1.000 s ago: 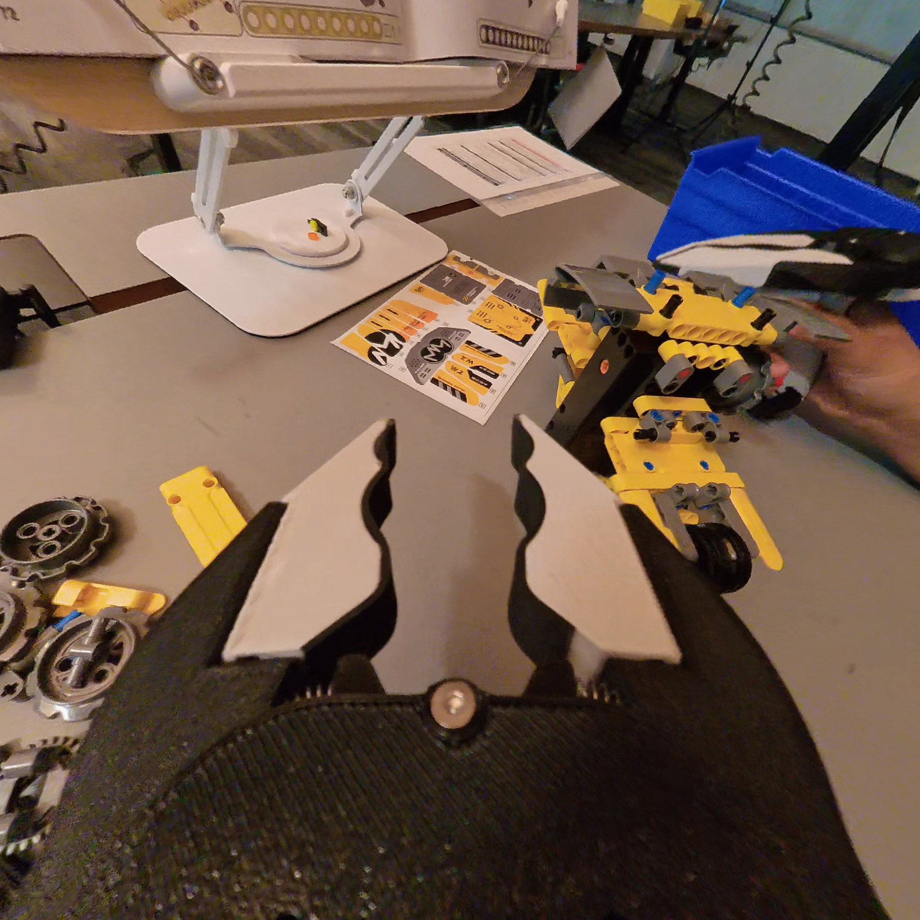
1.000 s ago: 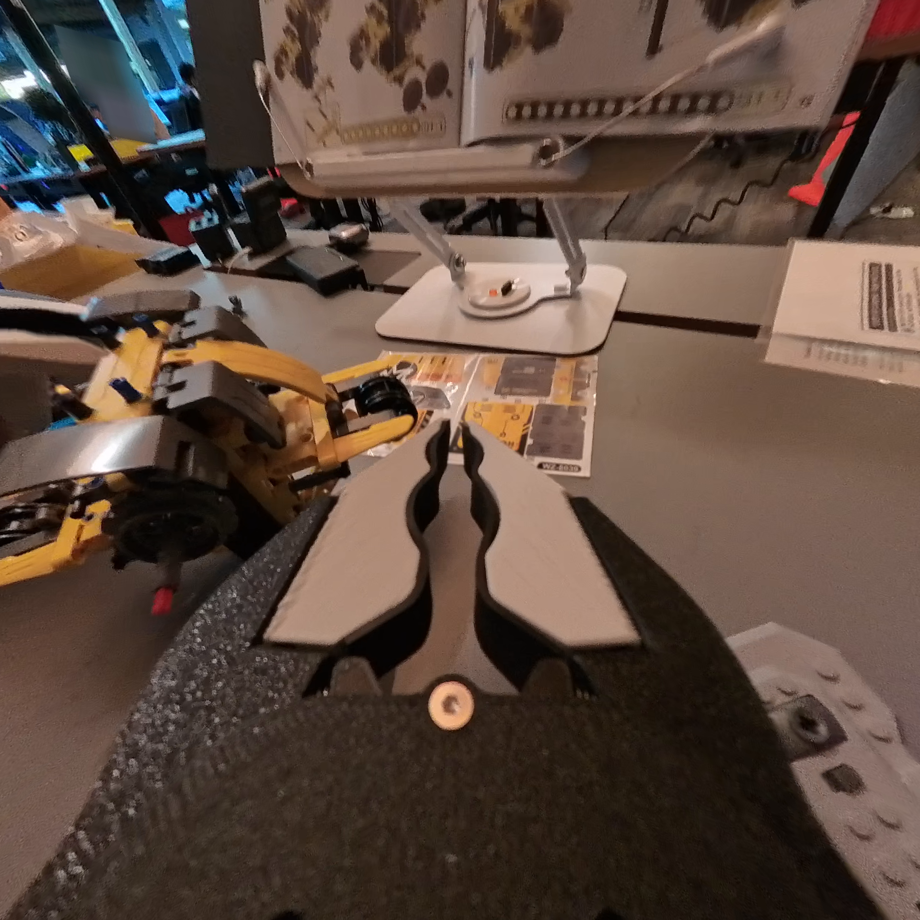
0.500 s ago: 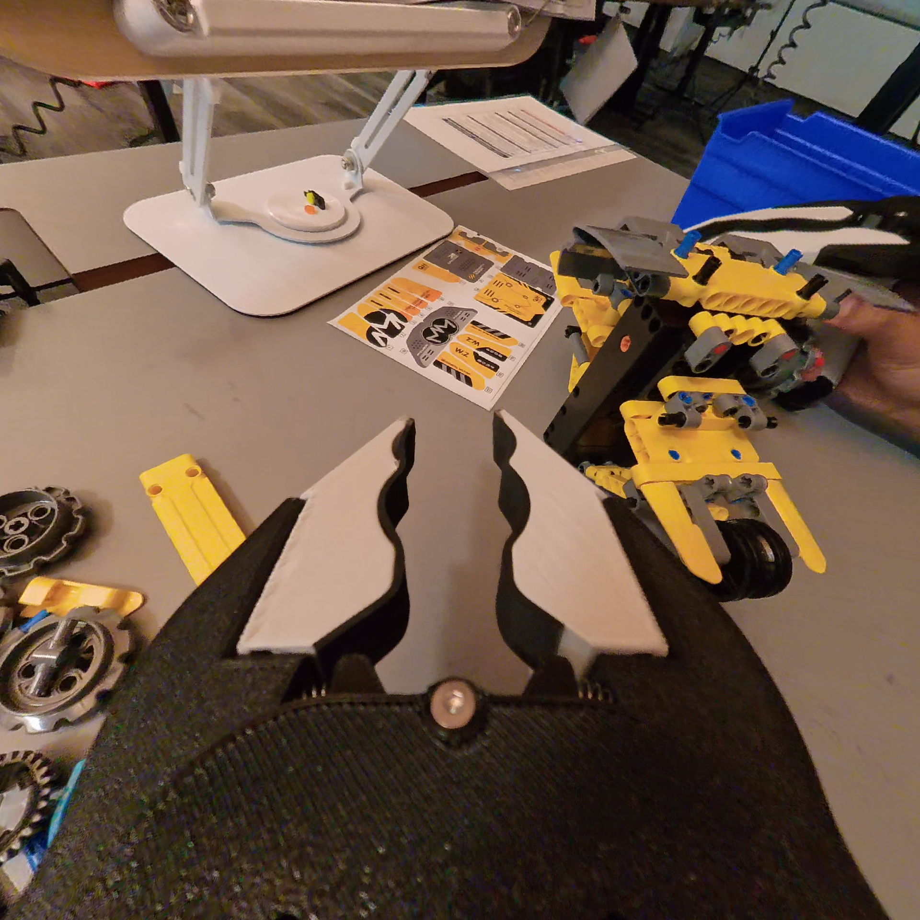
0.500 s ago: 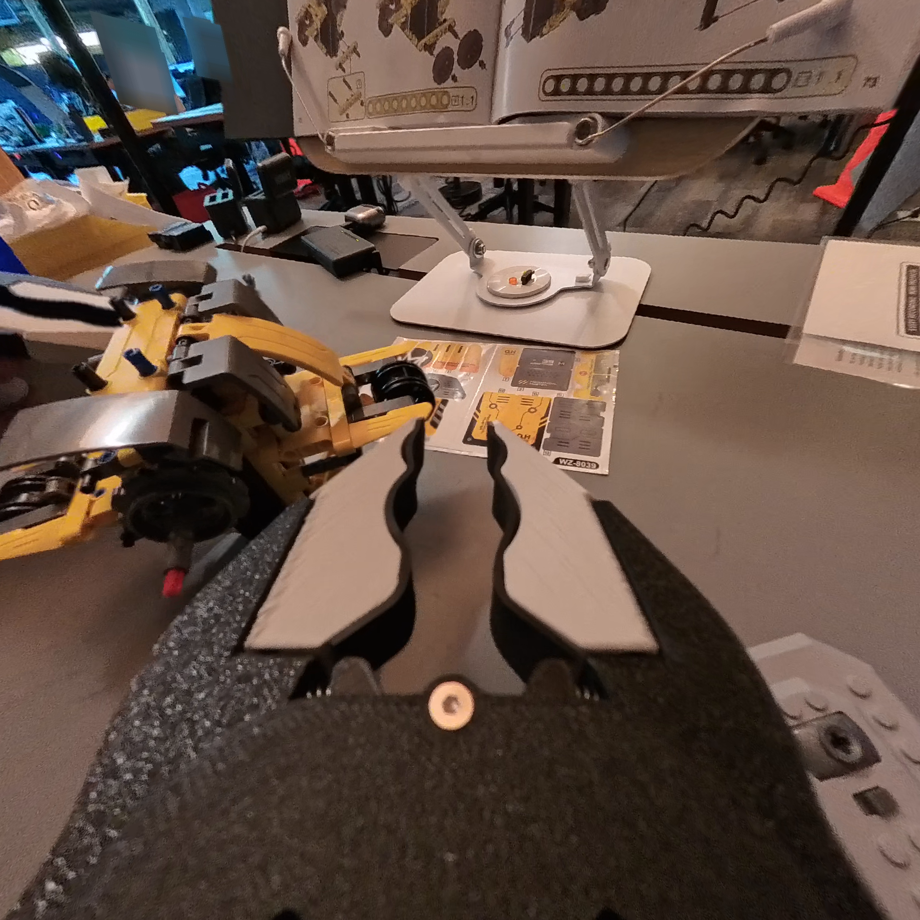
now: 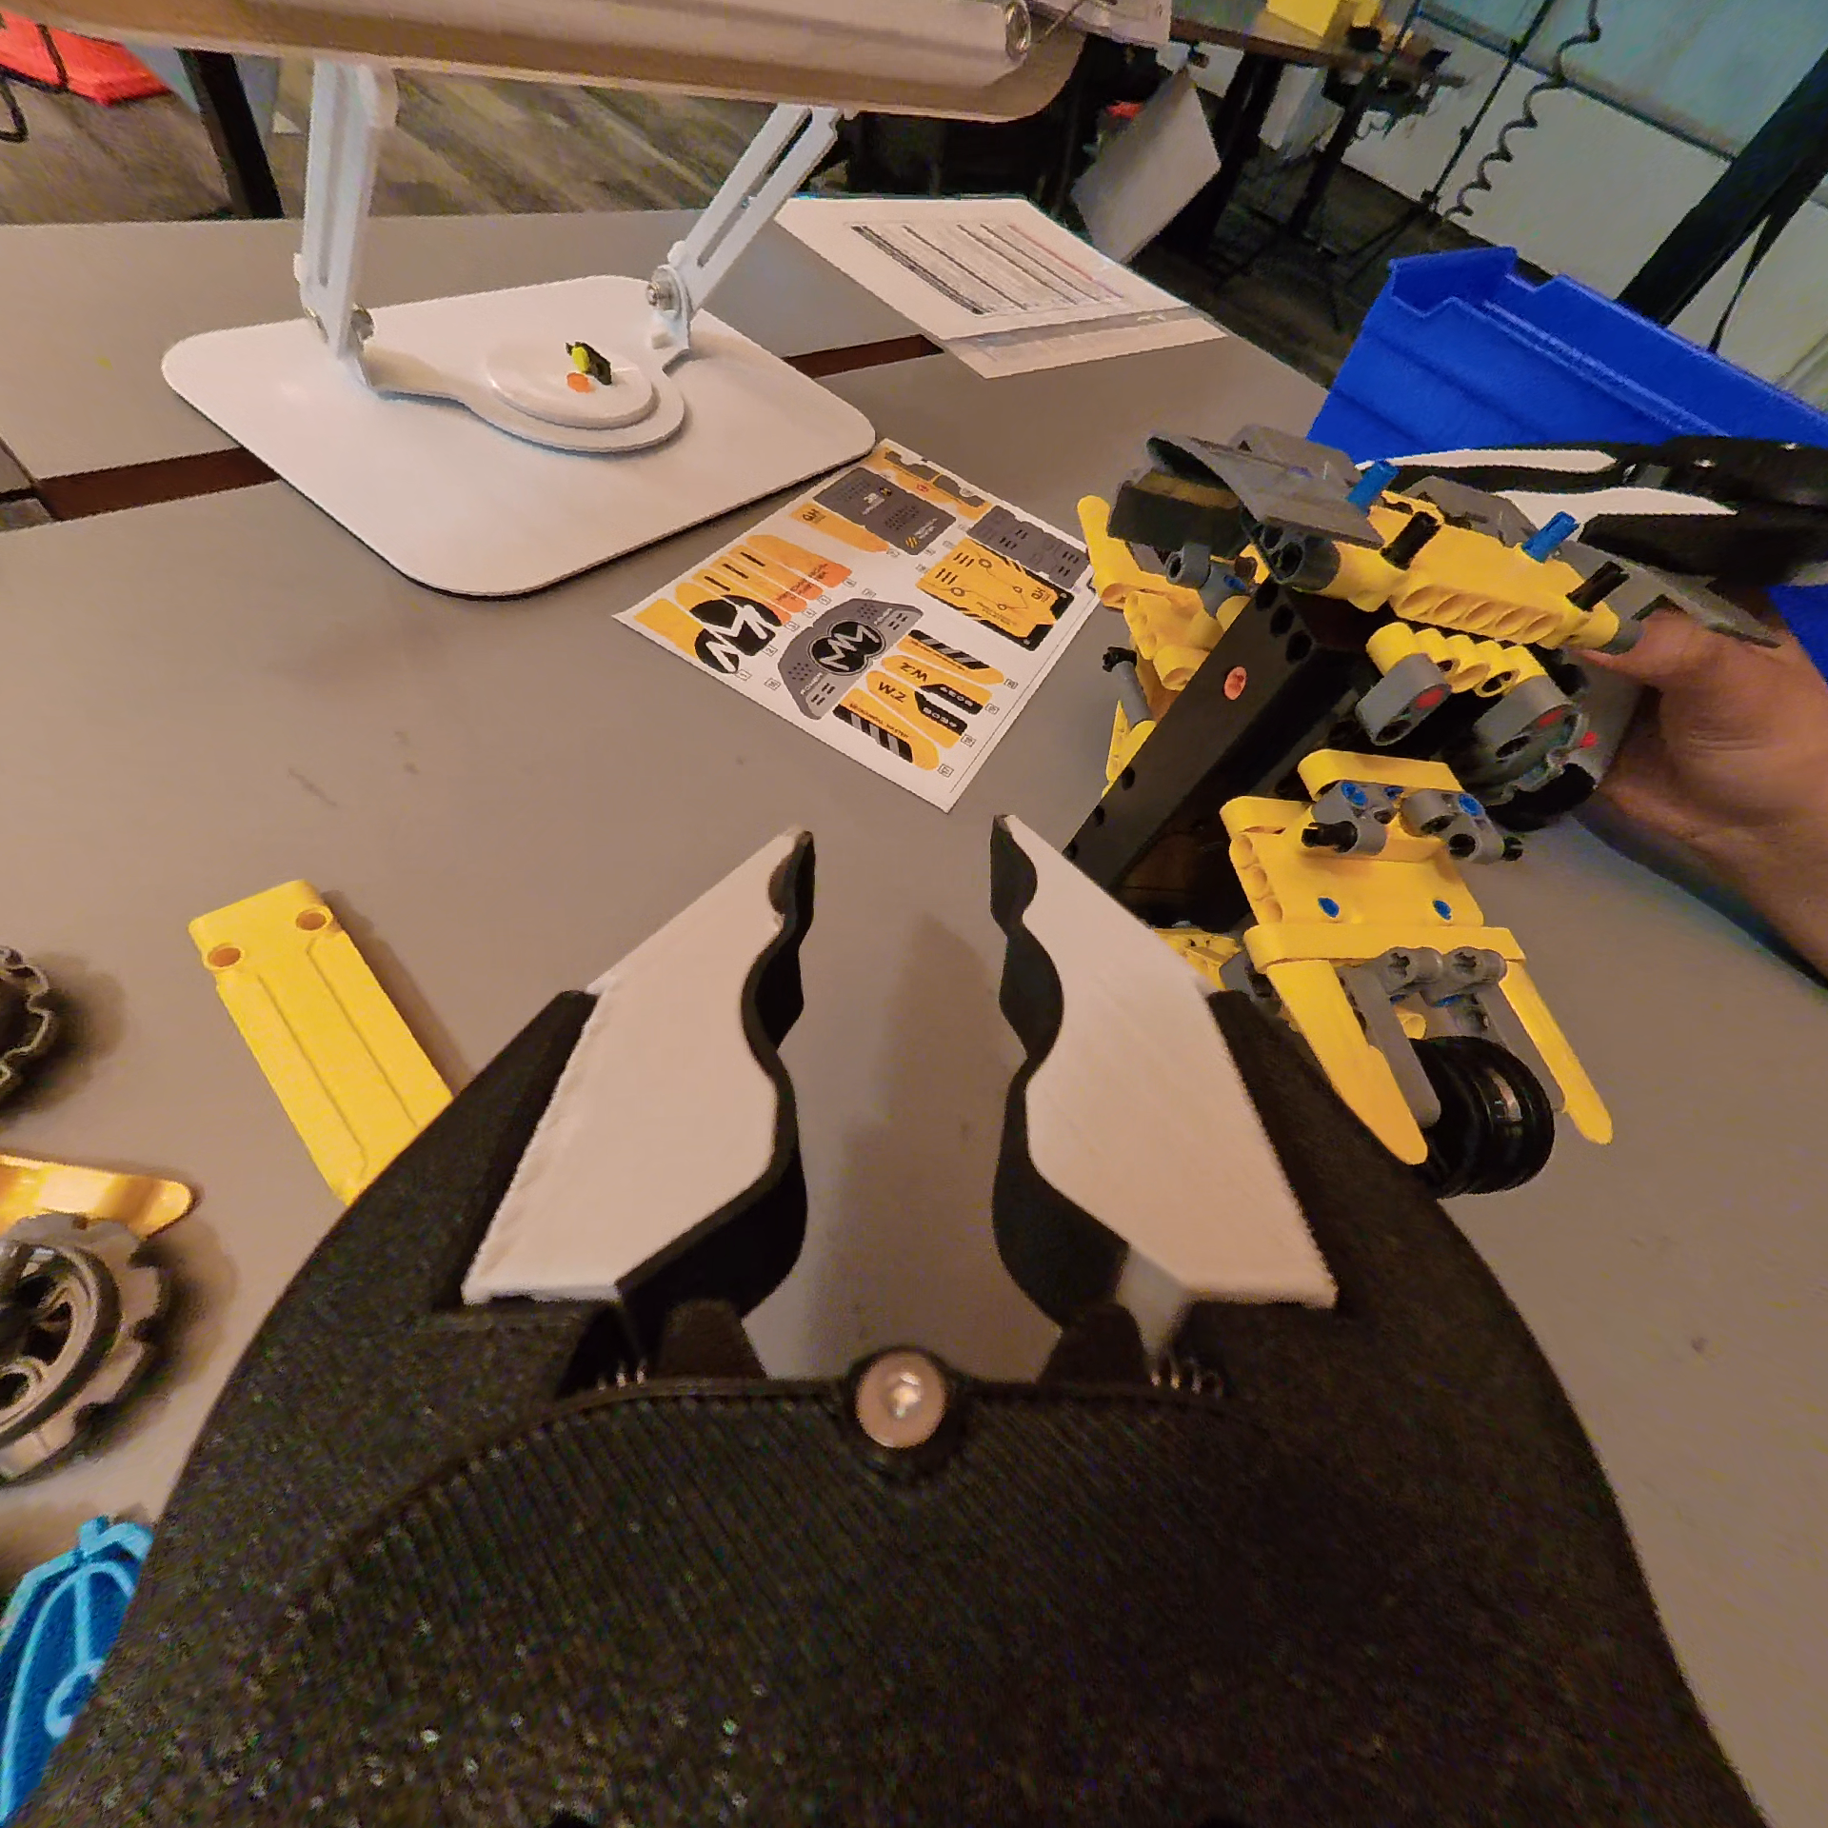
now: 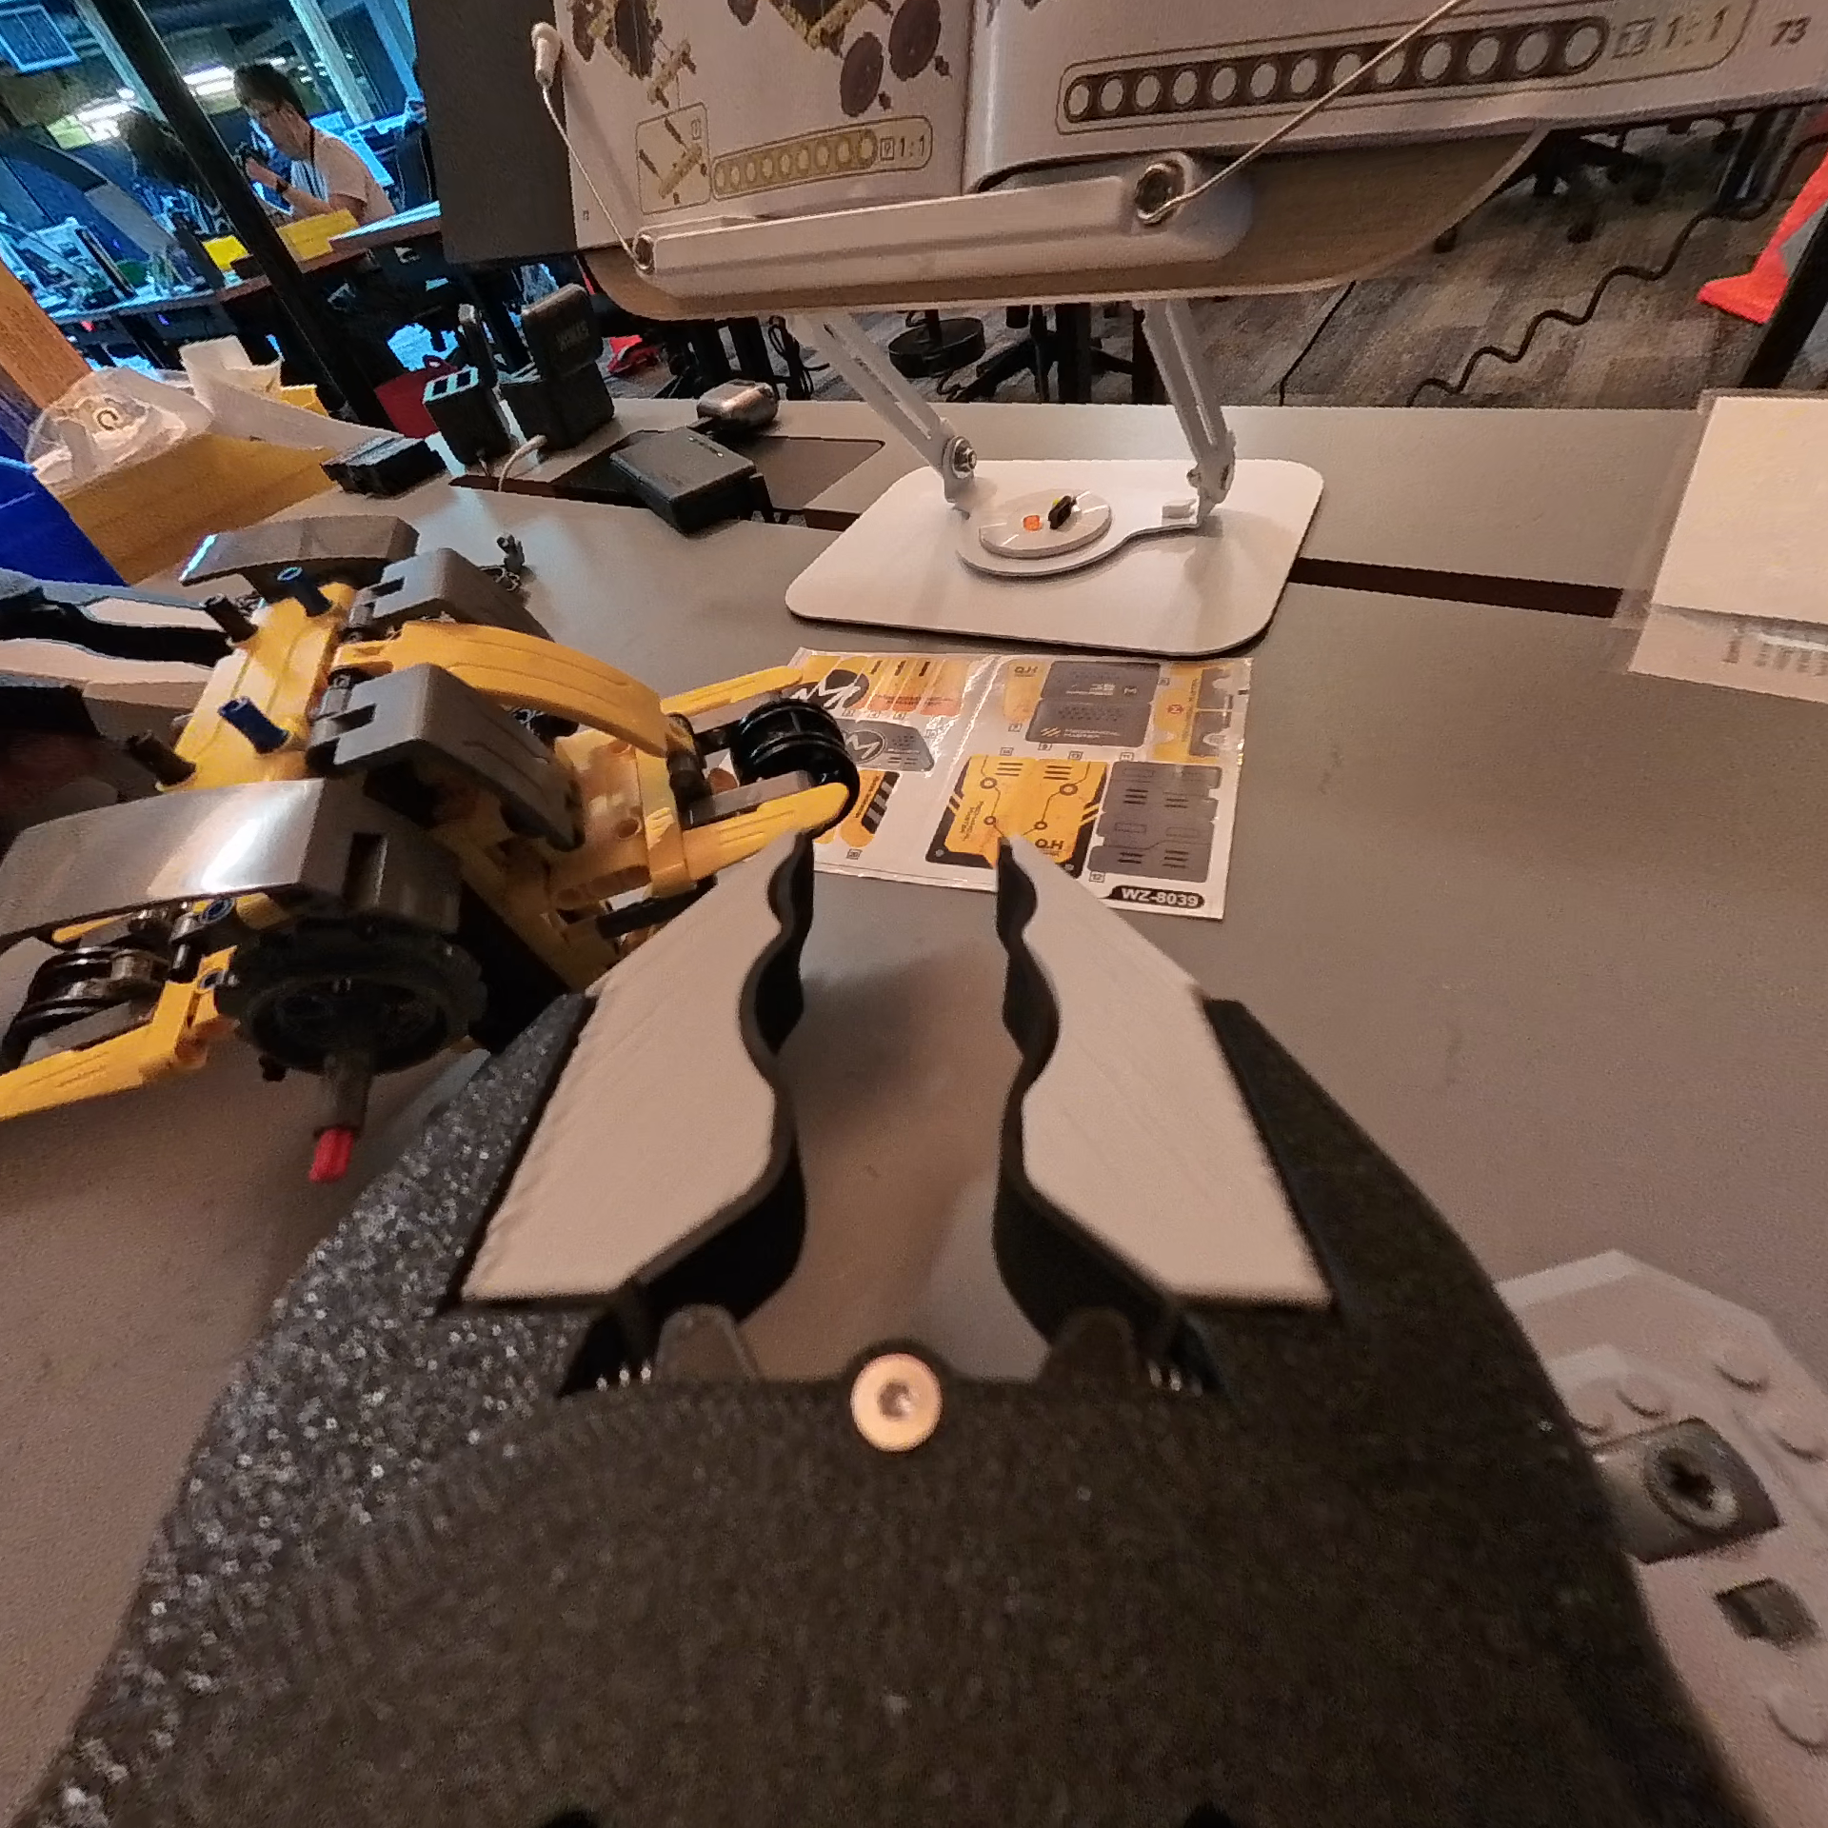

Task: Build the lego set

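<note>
A yellow and grey brick-built vehicle model (image 5: 1335, 752) stands tilted on the grey table (image 5: 297, 673). A person's hand (image 5: 1741, 732) holds its far side, and a black and white object (image 5: 1701, 495) lies over its top. My left gripper (image 5: 902, 861) is open and empty above the table, with the model just right of its right finger. My right gripper (image 6: 902, 870) is open and empty. The model (image 6: 376, 791) lies to its left, with a small black front wheel (image 6: 796, 747) near its left fingertip. A sticker sheet (image 6: 1049, 772) lies just beyond its tips.
The sticker sheet (image 5: 870, 633) lies ahead of the left gripper. A white book stand (image 5: 514, 445) holds an open booklet behind it. A yellow flat panel (image 5: 317, 1039) and grey toothed wheels (image 5: 59, 1335) lie left. A blue bin (image 5: 1543, 366) stands far right. A grey studded plate (image 6: 1662, 1434) lies by the right gripper. Some 20 cm of space lies between my two pairs of fingers. The small black front wheel (image 6: 796, 747) lies some 5 cm from my right tips, 15 cm from my left tips.
My right gripper's jaws have opened from nearly shut. My left gripper's jaws have closed in slightly and stay open. The hand has shifted and tilted the model.
</note>
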Motion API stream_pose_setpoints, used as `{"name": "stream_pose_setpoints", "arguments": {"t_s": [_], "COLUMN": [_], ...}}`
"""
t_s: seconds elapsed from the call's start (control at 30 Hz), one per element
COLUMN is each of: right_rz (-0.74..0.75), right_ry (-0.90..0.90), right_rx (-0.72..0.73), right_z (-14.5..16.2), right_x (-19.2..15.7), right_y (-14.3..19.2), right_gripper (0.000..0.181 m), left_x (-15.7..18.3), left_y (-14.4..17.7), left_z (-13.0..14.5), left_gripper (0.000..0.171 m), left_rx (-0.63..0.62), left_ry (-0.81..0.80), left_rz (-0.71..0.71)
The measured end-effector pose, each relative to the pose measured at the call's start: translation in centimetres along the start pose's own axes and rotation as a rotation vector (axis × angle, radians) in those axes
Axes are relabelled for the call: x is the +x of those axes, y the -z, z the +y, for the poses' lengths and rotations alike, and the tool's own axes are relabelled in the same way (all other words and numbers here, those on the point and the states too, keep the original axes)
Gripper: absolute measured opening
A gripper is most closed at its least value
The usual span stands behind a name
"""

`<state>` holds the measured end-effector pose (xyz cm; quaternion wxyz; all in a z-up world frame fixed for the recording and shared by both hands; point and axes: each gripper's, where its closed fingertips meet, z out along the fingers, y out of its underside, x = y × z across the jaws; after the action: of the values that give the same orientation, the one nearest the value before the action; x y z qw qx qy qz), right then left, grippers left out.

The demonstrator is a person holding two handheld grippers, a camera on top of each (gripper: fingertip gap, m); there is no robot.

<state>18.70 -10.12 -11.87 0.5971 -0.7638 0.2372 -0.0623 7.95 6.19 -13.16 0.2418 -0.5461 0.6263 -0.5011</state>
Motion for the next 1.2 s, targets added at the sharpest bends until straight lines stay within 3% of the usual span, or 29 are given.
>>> {"name": "stream_pose_setpoints", "arguments": {"t_s": [0.33, 0.5, 0.73, 1.2], "right_rz": [0.037, 0.043, 0.004, -0.003], "right_ry": [-0.007, 0.016, -0.066, -0.044], "right_rx": [-0.027, -0.120, -0.118, -0.121], "right_z": [0.3, 1.8, 1.8, 1.8], "right_x": [0.6, 0.4, 0.7, 0.4], "right_y": [-0.1, -0.5, -0.5, -0.4], "right_gripper": [0.049, 0.046, 0.046, 0.046], "left_x": [0.1, 0.1, 0.2, -0.2], "left_y": [0.1, 0.8, 0.7, 0.1], "left_z": [-0.2, -1.0, -0.6, 0.2], "left_gripper": [0.036, 0.038, 0.040, 0.041], "left_rx": [-0.005, 0.015, -0.003, -0.028], "left_ry": [0.001, -0.026, -0.035, -0.026], "left_rz": [0.015, 0.000, 0.007, 0.008]}}
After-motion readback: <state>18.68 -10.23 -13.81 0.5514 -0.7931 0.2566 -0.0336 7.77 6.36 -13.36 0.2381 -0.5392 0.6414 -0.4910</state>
